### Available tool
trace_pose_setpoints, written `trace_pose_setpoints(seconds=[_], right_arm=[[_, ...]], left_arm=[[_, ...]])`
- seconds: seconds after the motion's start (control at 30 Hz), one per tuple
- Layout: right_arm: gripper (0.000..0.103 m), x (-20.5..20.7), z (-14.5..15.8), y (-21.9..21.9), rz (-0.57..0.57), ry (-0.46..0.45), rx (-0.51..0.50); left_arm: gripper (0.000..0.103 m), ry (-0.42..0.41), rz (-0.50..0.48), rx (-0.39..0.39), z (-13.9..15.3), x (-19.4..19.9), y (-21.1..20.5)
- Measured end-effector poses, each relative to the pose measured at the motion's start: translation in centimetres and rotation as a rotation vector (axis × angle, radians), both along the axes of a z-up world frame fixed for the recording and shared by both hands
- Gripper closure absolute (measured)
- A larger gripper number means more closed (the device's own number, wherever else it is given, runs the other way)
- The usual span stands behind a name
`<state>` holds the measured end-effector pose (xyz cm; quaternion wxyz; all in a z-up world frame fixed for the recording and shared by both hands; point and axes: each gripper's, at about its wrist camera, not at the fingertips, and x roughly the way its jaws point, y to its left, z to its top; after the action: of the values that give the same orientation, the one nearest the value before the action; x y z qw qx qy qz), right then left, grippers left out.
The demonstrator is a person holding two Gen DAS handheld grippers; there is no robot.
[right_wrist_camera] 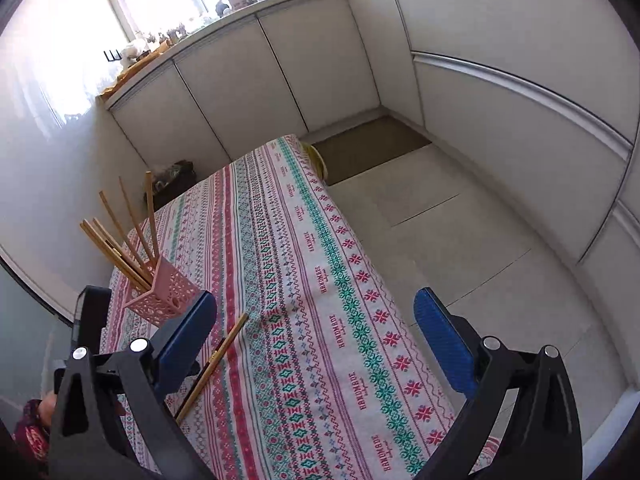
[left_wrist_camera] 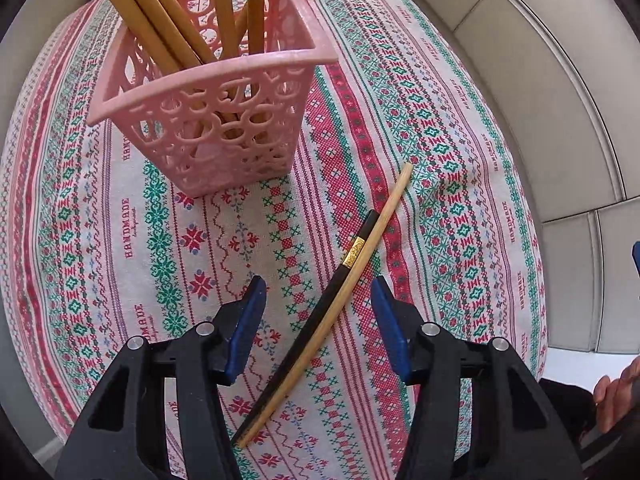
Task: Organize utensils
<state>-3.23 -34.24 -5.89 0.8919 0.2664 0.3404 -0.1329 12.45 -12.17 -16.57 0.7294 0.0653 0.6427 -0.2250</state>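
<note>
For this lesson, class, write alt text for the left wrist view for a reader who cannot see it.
The left gripper, jaws open, points down at a black chopstick and a bamboo chopstick lying together on a patterned tablecloth. Beyond them stands a pink basket holding more bamboo chopsticks.

2 chopsticks lie side by side on the tabletop, just in front of the basket. More chopsticks stand in the basket.

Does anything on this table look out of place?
Yes: two chopsticks lie loose on the tablecloth, one black, one bamboo, a mismatched pair, while the other bamboo ones stand in the pink basket.
</note>
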Motion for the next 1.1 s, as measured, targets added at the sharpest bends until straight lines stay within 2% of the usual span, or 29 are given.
trace_pose_setpoints(seconds=[0.07, 0.27, 0.33, 0.5, 0.63, 0.73, 0.8, 0.83, 0.87, 0.97, 1.1], right_arm=[[0.007, -0.2, 0.2, 0.1, 0.005, -0.007, -0.001], [0.007, -0.6, 0.0, -0.9, -0.001, -0.004, 0.032], [0.007, -0.8, 0.0, -1.3, -0.007, -0.006, 0.041], [0.007, -1.0, -0.2, -1.9, -0.016, -0.003, 0.048], [0.007, -1.2, -0.3, -2.2, -0.018, 0.000, 0.062], [0.007, -1.2, -0.3, -2.3, -0.019, 0.003, 0.062], [0.007, -1.1, -0.5, -2.3, -0.016, 0.016, 0.068], [0.007, -1.0, -0.6, -2.3, -0.013, 0.025, 0.074], [0.007, -0.8, -0.8, -2.3, -0.011, 0.037, 0.081], [0.007, -0.2, -1.3, -2.1, -0.002, 0.068, 0.105], [0.007, 1.3, -2.2, -1.1, 0.015, 0.122, 0.131]], left_arm=[[0.051, -0.015, 0.007, 0.041, -0.4, 0.1, -0.6], [0.057, -0.035, 0.004, 0.094, -1.7, 0.0, -2.4], [0.062, -0.045, 0.013, 0.080, -1.7, 0.0, -2.9], [0.062, -0.057, 0.030, 0.038, -0.5, 0.1, -3.5], [0.062, -0.046, 0.053, 0.087, -1.3, 1.1, -3.3], [0.062, -0.043, 0.061, 0.084, -1.7, 1.8, -3.0], [0.072, -0.028, 0.016, 0.117, -2.0, 1.9, -3.8], [0.072, -0.042, -0.028, 0.161, -2.2, 2.0, -5.2], [0.079, -0.048, -0.066, 0.189, -2.1, 1.9, -5.9], [0.090, 0.002, -0.100, 0.197, -2.0, 2.3, -7.4], [0.094, -0.029, -0.080, 0.160, -1.8, 0.3, -7.2]])
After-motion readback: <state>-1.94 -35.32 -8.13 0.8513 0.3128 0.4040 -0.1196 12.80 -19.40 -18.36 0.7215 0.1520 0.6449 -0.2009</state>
